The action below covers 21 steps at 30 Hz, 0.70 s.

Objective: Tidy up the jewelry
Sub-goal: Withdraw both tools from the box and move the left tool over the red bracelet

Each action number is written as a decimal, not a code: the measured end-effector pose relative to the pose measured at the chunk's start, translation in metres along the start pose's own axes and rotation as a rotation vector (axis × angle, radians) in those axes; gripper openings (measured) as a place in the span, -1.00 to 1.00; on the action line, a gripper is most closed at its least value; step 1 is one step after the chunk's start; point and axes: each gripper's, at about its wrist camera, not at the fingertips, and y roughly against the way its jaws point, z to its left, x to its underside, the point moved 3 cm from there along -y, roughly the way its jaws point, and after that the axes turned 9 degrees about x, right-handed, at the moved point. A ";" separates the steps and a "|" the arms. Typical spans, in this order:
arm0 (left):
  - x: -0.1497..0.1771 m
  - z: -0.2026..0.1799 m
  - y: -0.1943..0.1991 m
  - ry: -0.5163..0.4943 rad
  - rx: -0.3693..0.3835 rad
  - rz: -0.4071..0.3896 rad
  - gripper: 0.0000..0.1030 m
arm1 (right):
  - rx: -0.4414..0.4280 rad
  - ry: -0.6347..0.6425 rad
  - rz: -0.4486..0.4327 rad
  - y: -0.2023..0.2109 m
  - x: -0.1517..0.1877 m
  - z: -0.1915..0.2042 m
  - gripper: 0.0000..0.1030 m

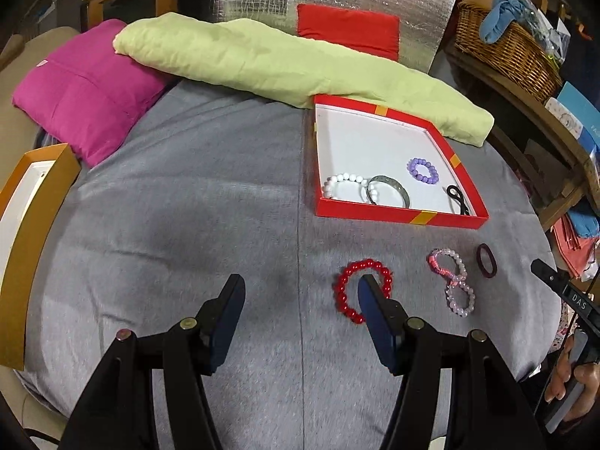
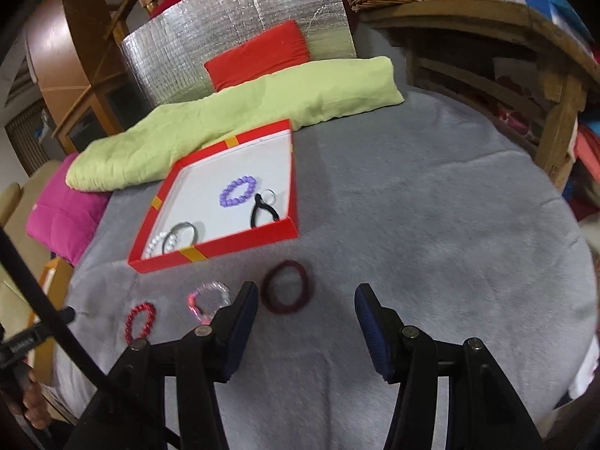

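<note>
A red box (image 1: 397, 216) (image 2: 225, 249) with a white floor lies on the grey blanket. Inside are a white bead bracelet (image 1: 343, 180), a silver bangle (image 1: 390, 189), a purple bead bracelet (image 1: 423, 170) (image 2: 239, 191) and a black clip (image 2: 262, 212). On the blanket lie a red bead bracelet (image 1: 347, 292) (image 2: 139, 321), a pink bead bracelet (image 1: 452, 279) (image 2: 210, 298) and a dark red hair band (image 1: 486, 260) (image 2: 285, 292). My left gripper (image 1: 300, 292) hangs open, its right finger over the red bracelet. My right gripper (image 2: 306, 300) hangs open just right of the hair band.
A green cushion (image 1: 270, 63), a pink cushion (image 1: 82, 90) and a red cushion (image 1: 348, 28) lie behind the box. A wooden-framed box (image 1: 22, 232) sits at the left edge. Wooden shelves with a wicker basket (image 1: 506, 48) stand on the right.
</note>
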 end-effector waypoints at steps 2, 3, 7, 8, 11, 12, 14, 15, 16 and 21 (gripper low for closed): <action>0.002 0.001 0.004 -0.006 -0.003 -0.009 0.23 | 0.014 0.015 0.000 0.005 0.003 -0.004 0.10; 0.004 0.001 0.005 -0.011 -0.005 -0.011 0.23 | 0.017 0.017 0.001 0.010 0.004 -0.006 0.10; 0.003 0.001 0.005 -0.019 -0.023 -0.014 0.23 | -0.014 0.007 -0.029 0.027 0.005 -0.012 0.10; 0.003 0.002 0.004 -0.022 -0.034 -0.013 0.23 | -0.015 0.010 -0.039 0.029 0.005 -0.012 0.10; 0.002 0.002 0.001 -0.020 -0.045 -0.008 0.23 | -0.017 0.025 -0.039 0.030 0.008 -0.009 0.10; 0.002 0.003 0.000 -0.017 -0.044 -0.004 0.23 | -0.017 0.034 -0.039 0.029 0.008 -0.008 0.10; 0.002 0.003 -0.003 -0.016 -0.045 0.003 0.23 | -0.029 0.047 -0.043 0.030 0.009 -0.005 0.10; 0.002 0.004 -0.004 -0.017 -0.050 0.008 0.23 | -0.032 0.050 -0.045 0.030 0.009 -0.004 0.10; 0.003 0.004 -0.006 -0.018 -0.054 0.011 0.23 | -0.039 0.050 -0.047 0.030 0.010 -0.003 0.10; 0.002 0.007 -0.011 -0.014 -0.078 0.024 0.23 | -0.066 0.050 -0.042 0.027 0.011 0.001 0.10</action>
